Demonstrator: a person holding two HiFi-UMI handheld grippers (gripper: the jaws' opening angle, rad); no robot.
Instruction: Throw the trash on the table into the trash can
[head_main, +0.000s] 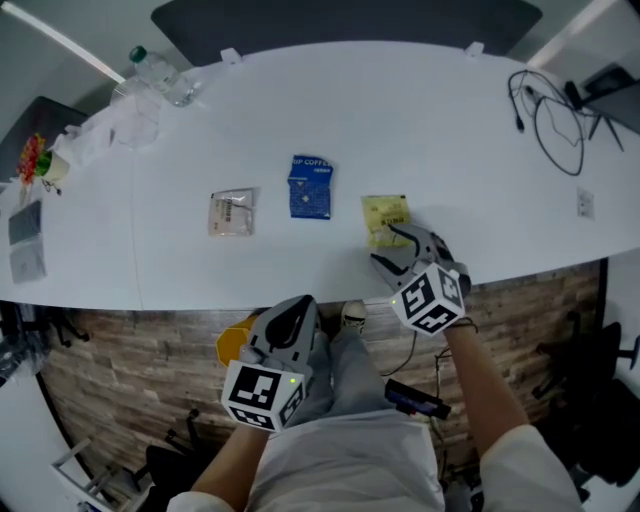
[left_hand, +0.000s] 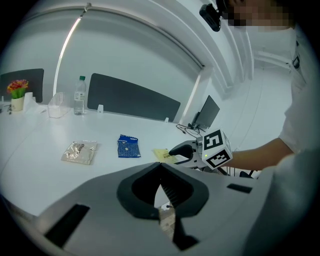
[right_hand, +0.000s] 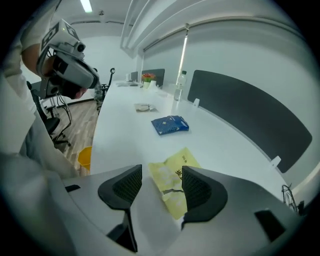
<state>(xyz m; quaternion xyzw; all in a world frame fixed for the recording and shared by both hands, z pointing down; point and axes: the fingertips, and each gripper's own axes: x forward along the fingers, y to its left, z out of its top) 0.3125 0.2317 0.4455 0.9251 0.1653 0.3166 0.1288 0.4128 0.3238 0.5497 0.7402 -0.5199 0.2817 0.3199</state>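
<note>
A clear water bottle (head_main: 160, 75) stands at the upper left of the head view, on the white worktop (head_main: 450, 130). In the middle of the frame three bits of trash lie flat in a row, apart from each other: a see-through packet (head_main: 232, 212), a blue packet (head_main: 310, 187), then a yellow packet (head_main: 385, 218). Below the worktop's edge a yellow trash can (head_main: 232, 345) sits on the wood floor (head_main: 120, 370). Just right of it is the left gripper (head_main: 298, 308), held off the worktop. Its fingers (left_hand: 170, 190) are together, with nothing in them. The right gripper (head_main: 390, 250) is down at the yellow packet. Its fingers (right_hand: 122, 187) are wide apart, with the packet between them, and they are not squeezing it.
</note>
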